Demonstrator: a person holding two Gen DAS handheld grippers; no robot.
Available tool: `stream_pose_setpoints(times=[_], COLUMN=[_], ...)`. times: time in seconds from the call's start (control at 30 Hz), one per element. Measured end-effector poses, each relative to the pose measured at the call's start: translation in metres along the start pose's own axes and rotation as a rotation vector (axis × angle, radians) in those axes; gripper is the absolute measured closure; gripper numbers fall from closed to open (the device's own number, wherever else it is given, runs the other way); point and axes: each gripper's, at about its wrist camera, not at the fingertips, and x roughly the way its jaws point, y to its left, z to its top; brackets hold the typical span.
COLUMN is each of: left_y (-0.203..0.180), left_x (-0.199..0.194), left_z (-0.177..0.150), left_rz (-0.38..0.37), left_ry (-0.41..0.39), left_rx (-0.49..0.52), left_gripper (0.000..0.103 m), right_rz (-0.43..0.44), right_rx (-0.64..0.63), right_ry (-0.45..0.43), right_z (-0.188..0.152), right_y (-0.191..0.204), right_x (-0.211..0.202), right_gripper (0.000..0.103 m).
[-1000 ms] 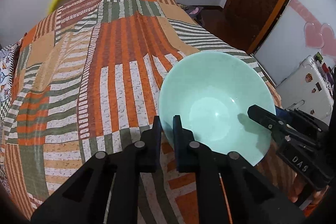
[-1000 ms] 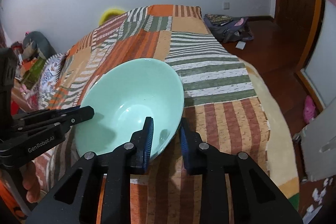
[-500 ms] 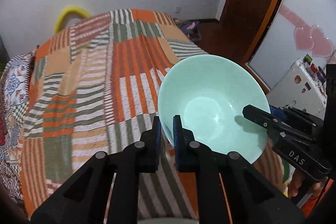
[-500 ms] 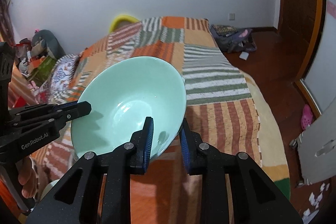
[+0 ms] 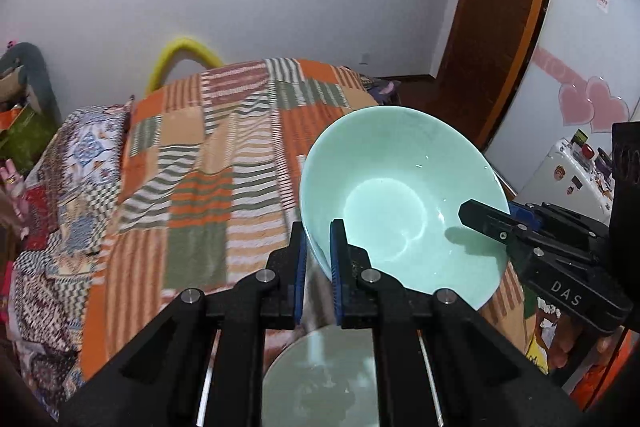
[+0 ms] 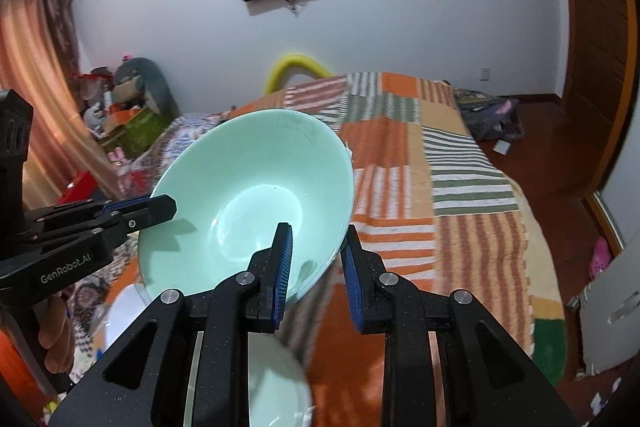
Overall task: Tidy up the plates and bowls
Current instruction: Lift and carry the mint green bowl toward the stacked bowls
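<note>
A patchwork bed (image 5: 224, 163) is filling the room below me. I am carrying the bowl (image 5: 400, 195) above it, my left tool (image 5: 318, 259) pinching its seven-o'clock rim, my right tool (image 6: 316, 259) its four-o'clock rim. Stacking is probably just starting: another dish (image 5: 320, 379) is waiting underneath.

"DAS" on right gripper (image 5: 486, 221), "GenRobot.AI" on left gripper (image 6: 160, 209)

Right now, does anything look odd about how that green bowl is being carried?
The green bowl is steeply tilted, pinched at opposite rim edges by the left gripper and right gripper, above the bed. Otherwise it looks intact and empty.
</note>
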Motion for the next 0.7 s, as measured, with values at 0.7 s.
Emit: stream_pose_setpoints(times=[0.7], left_y=[0.118], left_x=[-0.092], left_z=[-0.106], left_rz=[0.171], left_ry=[0.002], left_rx=[-0.201], left_gripper=[0.093], right_rz=[0.213], right_rx=[-0.185], right_ry=[0.070], right_z=[-0.045], right_y=[0.131], right_x=[0.025], right_gripper=[0.080])
